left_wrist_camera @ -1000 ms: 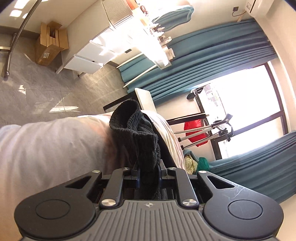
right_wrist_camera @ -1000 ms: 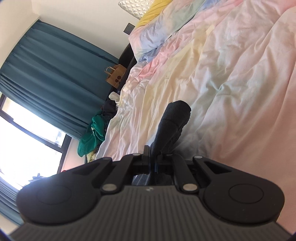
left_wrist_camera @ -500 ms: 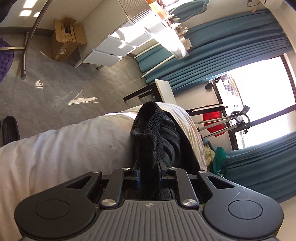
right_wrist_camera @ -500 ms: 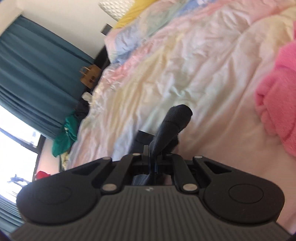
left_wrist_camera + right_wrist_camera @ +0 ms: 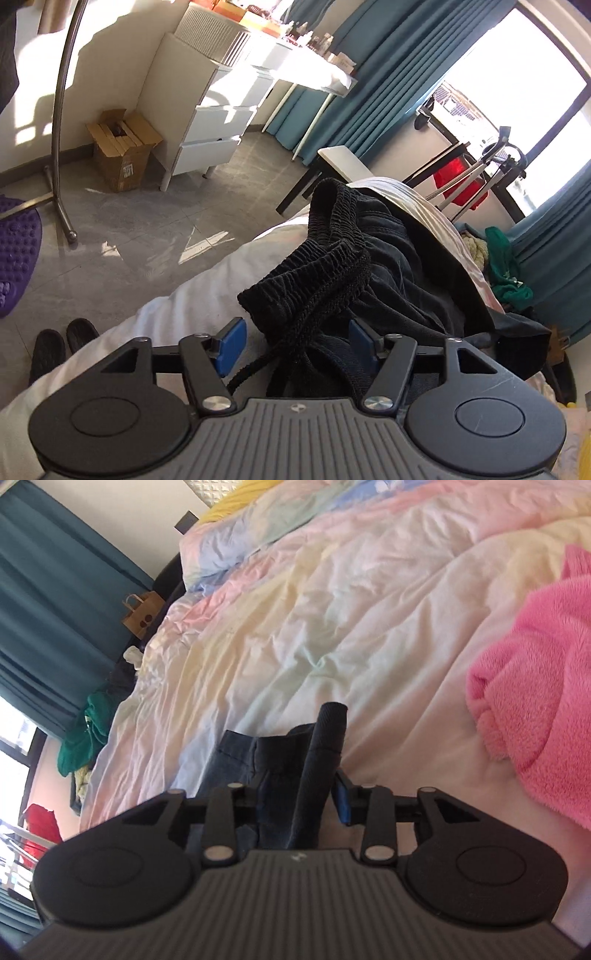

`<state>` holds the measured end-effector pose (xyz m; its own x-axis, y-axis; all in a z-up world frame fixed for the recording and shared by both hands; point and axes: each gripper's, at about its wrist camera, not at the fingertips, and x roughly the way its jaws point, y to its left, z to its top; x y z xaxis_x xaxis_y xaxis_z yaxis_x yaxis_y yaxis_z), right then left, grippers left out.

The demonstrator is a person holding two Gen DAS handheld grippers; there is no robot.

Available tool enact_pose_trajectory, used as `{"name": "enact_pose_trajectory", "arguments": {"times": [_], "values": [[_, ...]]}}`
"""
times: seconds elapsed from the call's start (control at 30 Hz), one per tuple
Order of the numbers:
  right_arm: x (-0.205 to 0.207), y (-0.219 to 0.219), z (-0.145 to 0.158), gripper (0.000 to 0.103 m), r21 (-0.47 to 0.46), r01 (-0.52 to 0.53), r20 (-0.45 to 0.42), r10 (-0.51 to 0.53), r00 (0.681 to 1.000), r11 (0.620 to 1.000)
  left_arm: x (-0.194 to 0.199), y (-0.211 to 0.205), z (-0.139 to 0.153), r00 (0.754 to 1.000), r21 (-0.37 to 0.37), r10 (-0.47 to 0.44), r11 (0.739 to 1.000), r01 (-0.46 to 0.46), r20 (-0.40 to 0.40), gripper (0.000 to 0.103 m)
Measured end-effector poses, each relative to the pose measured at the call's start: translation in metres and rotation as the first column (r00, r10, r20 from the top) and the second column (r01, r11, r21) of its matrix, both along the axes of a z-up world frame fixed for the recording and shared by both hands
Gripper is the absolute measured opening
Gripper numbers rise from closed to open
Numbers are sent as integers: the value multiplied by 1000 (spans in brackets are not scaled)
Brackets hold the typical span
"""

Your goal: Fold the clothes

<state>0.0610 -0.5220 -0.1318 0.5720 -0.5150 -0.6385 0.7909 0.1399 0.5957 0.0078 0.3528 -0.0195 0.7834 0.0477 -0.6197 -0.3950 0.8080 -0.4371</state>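
Both hand-held grippers of mine stand with jaws spread wide: the left hand-held gripper (image 5: 297, 345) has its blue pads either side of the waistband without pinching it, and the right hand-held gripper (image 5: 295, 797) likewise brackets a dark fold loosely. Beneath them spreads the bed (image 5: 332, 620) with its pastel duvet. On it lie the black trousers (image 5: 388, 266), crumpled near the bed's edge. A pink fleece (image 5: 535, 709) lies beside my right.
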Motion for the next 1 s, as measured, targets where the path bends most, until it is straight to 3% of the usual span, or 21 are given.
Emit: {"name": "enact_pose_trajectory", "arguments": {"times": [0.07, 0.23, 0.37, 0.53, 0.8, 1.0], "values": [[0, 7, 15, 79, -88, 5, -4, -6, 1000, 996, -6, -16, 17, 999, 75, -24, 997, 21, 34, 90], [-1, 27, 47, 81, -270, -36, 4, 39, 999, 962, -13, -64, 55, 988, 217, -108, 973, 82, 111, 99], [13, 55, 69, 81, -365, -202, 2, 218, 976, 909, -1, -123, 65, 968, 290, -217, 941, 174, 125, 100], [38, 106, 89, 81, -485, -396, -53, 426, 903, 780, 12, -207, 65, 930, 382, -332, 889, 252, 160, 100], [69, 189, 89, 80, -546, -617, -146, 661, 736, 567, 40, -299, 49, 873, 427, -458, 832, 355, 166, 100], [79, 223, 77, 80, -545, -680, -189, 719, 669, 490, 79, -337, 34, 845, 475, -518, 782, 403, 135, 100]]}}
